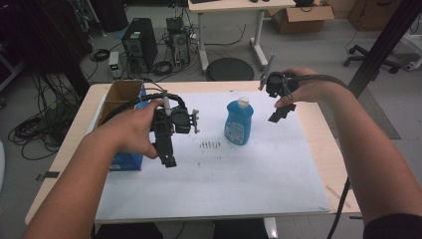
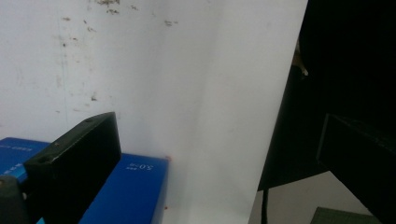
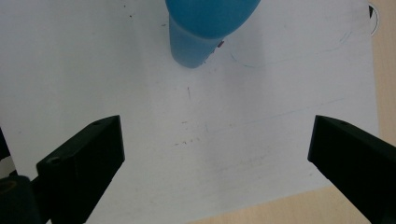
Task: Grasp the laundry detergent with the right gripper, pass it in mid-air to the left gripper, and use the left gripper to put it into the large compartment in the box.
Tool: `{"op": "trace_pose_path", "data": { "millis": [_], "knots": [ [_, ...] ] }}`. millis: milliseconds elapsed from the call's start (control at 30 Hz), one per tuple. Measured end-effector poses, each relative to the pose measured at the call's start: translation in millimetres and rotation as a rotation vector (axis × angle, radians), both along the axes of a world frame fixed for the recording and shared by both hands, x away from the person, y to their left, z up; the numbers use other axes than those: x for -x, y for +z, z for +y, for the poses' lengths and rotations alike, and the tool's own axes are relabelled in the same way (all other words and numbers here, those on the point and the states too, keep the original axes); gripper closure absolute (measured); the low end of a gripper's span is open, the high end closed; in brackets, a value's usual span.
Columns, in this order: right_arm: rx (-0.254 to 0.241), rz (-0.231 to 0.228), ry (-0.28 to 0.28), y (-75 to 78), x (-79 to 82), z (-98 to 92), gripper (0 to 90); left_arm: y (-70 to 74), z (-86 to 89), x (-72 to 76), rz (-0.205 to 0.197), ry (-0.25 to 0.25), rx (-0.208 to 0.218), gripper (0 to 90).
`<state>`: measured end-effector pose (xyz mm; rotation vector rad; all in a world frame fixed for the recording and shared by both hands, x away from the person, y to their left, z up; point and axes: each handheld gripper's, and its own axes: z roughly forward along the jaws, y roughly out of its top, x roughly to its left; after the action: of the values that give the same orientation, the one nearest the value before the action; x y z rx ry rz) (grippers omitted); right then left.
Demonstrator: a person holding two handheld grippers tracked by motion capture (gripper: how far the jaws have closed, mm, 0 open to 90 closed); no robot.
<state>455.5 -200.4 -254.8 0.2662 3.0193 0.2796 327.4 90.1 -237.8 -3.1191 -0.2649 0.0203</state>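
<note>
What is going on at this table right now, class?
A person holds a two-jaw gripper in each hand above a white sheet on the table. The left gripper hovers open beside a blue box at the sheet's left edge. The right gripper hangs open near an upright blue bottle with a white cap. Neither gripper holds or touches anything.

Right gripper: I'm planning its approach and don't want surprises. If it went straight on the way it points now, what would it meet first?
Probably the white sheet: the right gripper, jaws open and empty, looks down on bare sheet. The blue bottle stands farther along, above that line; depth is hard to judge.
</note>
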Motion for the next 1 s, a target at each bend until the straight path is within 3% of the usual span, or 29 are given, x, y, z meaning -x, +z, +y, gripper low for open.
{"op": "trace_pose_path", "data": {
  "millis": [433,700,833,1000],
  "knots": [
    [-0.020,-0.014,-0.006,-4.9,2.0,0.2,3.7,-3.0,-11.6,7.4,-0.002,-0.032,-0.001,0.2],
    [-0.049,-0.019,-0.022,-17.8,10.6,-0.8,3.8,-9.9,-11.6,15.5,0.002,-0.030,-0.011,0.2],
    [-0.097,-0.020,-0.035,-25.9,15.2,0.8,3.7,-11.3,-9.3,20.1,0.005,-0.030,-0.018,0.2],
    [-0.124,-0.013,-0.048,-34.4,18.7,1.5,3.6,-12.9,-6.7,23.3,0.010,-0.030,-0.020,0.2]
  ]
}}
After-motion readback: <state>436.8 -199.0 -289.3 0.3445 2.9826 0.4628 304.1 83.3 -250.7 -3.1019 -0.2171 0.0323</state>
